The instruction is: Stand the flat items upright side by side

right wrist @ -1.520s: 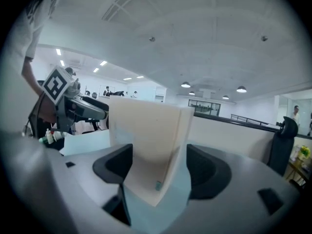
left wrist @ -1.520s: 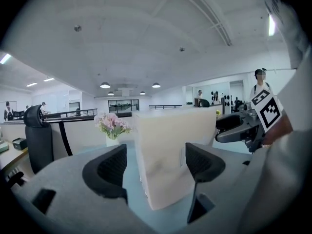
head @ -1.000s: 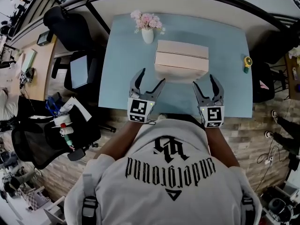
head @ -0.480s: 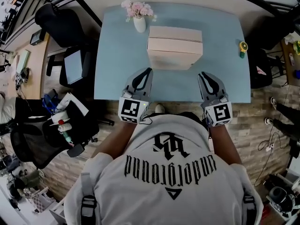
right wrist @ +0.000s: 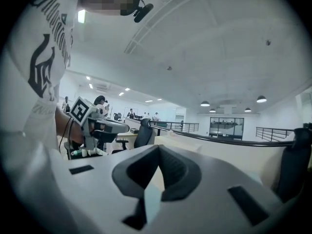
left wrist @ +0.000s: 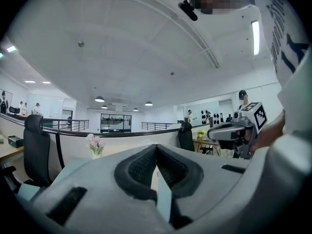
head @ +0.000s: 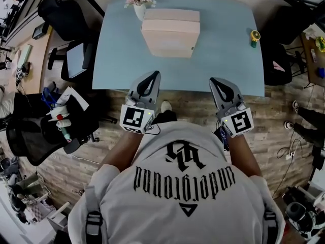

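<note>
Two flat beige boxes (head: 170, 32) stand upright side by side on the light blue table (head: 223, 60), touching each other. My left gripper (head: 154, 75) hangs at the table's front edge, well short of the boxes. Its jaws have just closed and now meet with nothing between them, as the left gripper view (left wrist: 156, 146) shows. My right gripper (head: 215, 81) is level with it on the right, also just closed and empty, seen in its own view (right wrist: 157, 148). Each gripper shows in the other's view: the right gripper (left wrist: 233, 131) and the left gripper (right wrist: 103, 125).
A white vase of pink flowers (head: 138, 3) stands at the table's far left, just beside the boxes. A small yellow and green object (head: 254, 37) sits near the right edge. Black office chairs (head: 63, 15) stand left of the table, with one chair (head: 48, 131) closer to me.
Both grippers have drawn back from the sides of the boxes to the table's front edge. Their jaws went from wide open to shut. The boxes have stayed in place.
</note>
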Available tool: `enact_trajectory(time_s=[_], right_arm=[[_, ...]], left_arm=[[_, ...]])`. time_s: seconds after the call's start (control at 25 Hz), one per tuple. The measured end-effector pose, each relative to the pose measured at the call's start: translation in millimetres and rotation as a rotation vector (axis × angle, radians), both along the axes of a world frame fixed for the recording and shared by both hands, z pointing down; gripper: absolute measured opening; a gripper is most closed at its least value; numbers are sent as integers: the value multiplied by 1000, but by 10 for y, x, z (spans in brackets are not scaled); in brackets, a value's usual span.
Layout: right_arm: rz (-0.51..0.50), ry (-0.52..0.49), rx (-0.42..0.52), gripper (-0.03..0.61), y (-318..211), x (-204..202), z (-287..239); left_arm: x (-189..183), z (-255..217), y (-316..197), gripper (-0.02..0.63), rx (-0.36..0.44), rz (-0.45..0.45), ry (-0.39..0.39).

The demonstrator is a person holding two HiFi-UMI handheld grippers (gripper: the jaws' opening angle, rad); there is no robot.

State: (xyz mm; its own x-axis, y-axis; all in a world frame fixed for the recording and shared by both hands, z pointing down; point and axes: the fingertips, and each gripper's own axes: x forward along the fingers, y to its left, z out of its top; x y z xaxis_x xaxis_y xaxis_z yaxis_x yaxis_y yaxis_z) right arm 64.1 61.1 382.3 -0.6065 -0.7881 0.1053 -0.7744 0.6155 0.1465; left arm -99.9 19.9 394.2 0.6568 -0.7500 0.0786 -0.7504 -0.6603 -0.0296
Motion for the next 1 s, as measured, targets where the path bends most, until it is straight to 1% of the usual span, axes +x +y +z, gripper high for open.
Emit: enact_trajectory(time_s=[0.12,0.24,0.36,0.48,0.56,0.76,0.84,1.0], right_arm=[[-14,12,-14,5,417,198,27],[-25,16,-15,5,857,331,77],[-31,15,0,5,1290,487,70],[-19,12,-3,5,1675,645,55],[-12,11,10,5,1880,729,21],[13,-26,36,5,2291,851,-116],[14,-30,38,5,2405,867,-169],[-4,-26,39,5,2554,791,-205]], left_arm=[[253,-68,421,-2,21,17,-1],[382,-64,816,-2,36,15,24],[518,-106,1245,-2,29,9,43],[696,-112,1643,-2,14,28,39],[779,-118,1838,-2,20,43,34],[893,-311,2254,-2,25,53,26],[880,-351,2359,-2,40,50,20],[789,-357,2480,-2,48,31,34]])
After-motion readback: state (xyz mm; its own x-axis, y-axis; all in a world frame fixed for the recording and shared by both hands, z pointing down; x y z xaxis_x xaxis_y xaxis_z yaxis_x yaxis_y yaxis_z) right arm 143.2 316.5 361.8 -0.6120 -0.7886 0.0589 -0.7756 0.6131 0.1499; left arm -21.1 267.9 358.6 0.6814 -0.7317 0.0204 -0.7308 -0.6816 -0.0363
